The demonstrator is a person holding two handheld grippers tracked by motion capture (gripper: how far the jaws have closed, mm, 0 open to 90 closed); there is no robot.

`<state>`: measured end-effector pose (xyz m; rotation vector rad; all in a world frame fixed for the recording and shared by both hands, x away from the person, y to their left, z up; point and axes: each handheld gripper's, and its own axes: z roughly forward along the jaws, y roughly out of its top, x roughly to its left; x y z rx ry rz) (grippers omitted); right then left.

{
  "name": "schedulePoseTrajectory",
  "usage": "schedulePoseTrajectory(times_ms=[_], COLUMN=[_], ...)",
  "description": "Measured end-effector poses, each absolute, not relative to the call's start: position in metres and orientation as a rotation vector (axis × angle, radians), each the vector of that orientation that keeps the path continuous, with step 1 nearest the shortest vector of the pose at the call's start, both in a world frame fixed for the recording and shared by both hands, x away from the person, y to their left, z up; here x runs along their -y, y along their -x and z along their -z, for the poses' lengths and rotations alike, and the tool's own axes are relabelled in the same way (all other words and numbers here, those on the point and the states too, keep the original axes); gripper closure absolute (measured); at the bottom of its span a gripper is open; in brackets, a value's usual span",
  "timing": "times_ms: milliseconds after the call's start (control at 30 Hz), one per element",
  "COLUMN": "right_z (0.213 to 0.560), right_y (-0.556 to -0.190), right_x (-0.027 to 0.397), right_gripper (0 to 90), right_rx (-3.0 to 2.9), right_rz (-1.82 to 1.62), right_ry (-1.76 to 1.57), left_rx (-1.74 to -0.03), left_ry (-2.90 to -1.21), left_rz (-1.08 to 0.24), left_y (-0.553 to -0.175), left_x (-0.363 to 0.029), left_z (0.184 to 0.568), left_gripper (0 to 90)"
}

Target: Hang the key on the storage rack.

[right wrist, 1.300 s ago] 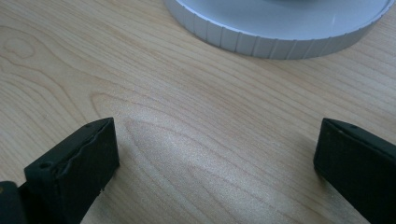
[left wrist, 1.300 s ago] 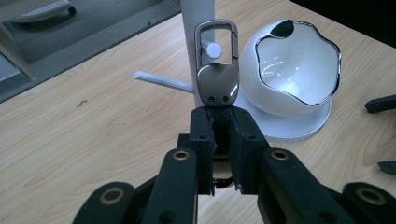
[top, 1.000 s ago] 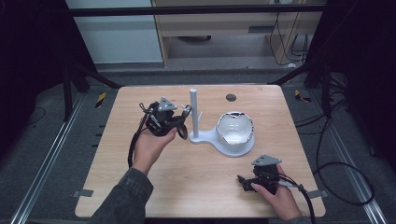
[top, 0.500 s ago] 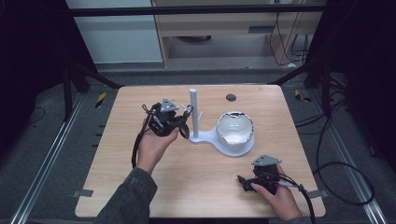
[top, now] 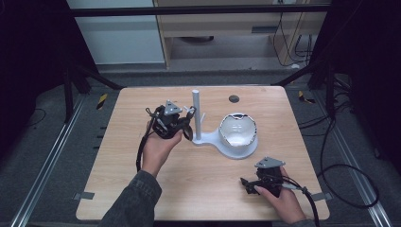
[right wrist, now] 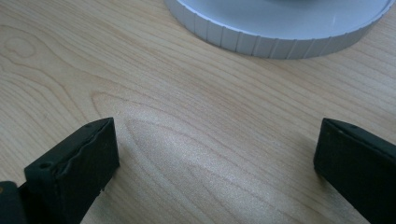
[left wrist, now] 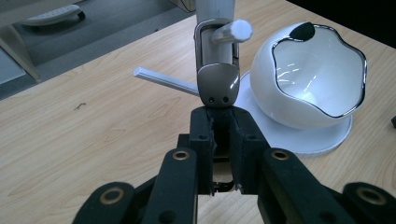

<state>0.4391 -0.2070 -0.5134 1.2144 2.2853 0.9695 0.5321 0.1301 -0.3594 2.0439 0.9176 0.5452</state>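
A white stand (top: 208, 140) rises from the middle of the table as an upright post (top: 196, 111) on a round base. Its short peg (left wrist: 232, 31) carries a grey-brown metal strap (left wrist: 215, 77), which hangs down from it. My left gripper (left wrist: 222, 137) is shut on the strap's lower end; in the high view the left gripper (top: 188, 125) sits just left of the post. A glossy white bowl (left wrist: 310, 88) with a dark wavy rim sits tilted on the base. My right gripper (top: 247, 183) rests low at the front right, and its jaws (right wrist: 215, 154) are open over bare wood.
A thin white arm (left wrist: 164, 80) sticks out sideways from the post, low over the table. The ribbed edge of the round base (right wrist: 280, 32) lies just ahead of the right gripper. A small dark disc (top: 233, 99) sits near the table's far edge.
My left hand has edged slightly right, toward the post, with the jaws still closed. The right hand has not moved.
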Motion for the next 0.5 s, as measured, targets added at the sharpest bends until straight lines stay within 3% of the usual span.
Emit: schedulePoseTrajectory(times_ms=[500], right_z=[0.5133], right_y=[-0.4392], right_x=[0.2070], right_gripper=[0.5], right_rx=[-2.288], right_rz=[-0.973], right_ry=[-1.215], left_rx=[-0.919], left_ry=[-2.037], left_rz=[-0.559], left_y=[-0.5338], left_x=[-0.1271], left_z=[0.3654], left_gripper=[79.9])
